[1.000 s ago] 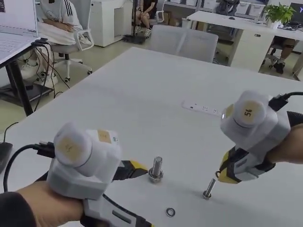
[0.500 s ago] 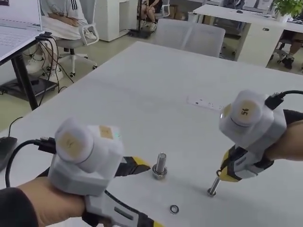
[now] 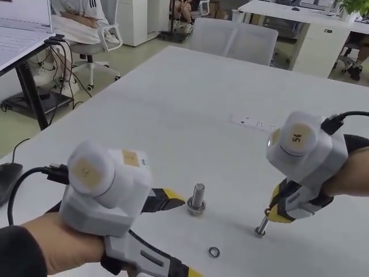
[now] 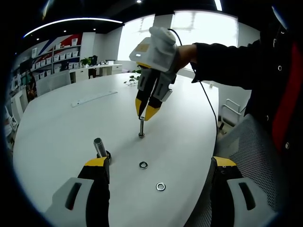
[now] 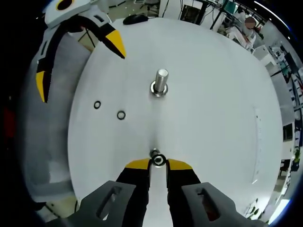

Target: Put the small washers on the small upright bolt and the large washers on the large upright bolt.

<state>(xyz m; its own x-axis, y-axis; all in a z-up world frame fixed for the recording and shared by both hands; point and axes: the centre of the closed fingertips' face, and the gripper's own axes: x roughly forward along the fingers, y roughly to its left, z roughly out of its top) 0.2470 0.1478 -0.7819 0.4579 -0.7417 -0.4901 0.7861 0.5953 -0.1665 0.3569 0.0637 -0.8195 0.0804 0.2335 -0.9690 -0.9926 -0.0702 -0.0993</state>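
Right gripper (image 5: 158,164): jaws drawn close on what looks to be a small washer (image 5: 158,160), bottom centre of the right gripper view.
Small upright bolt (image 4: 141,127): directly beneath those tips, long axis vertical and in line with the jaws. The coming move is judged a short straight descent.
Large upright bolt (image 5: 160,81): upper centre, well apart.
Loose washer (image 5: 121,115) and second washer (image 5: 97,104): flat on the counter (image 3: 173,104), left of frame, nearer the left gripper (image 4: 159,163), whose jaws are spread wide and empty.
Counter edge: near on that side, open room elsewhere.
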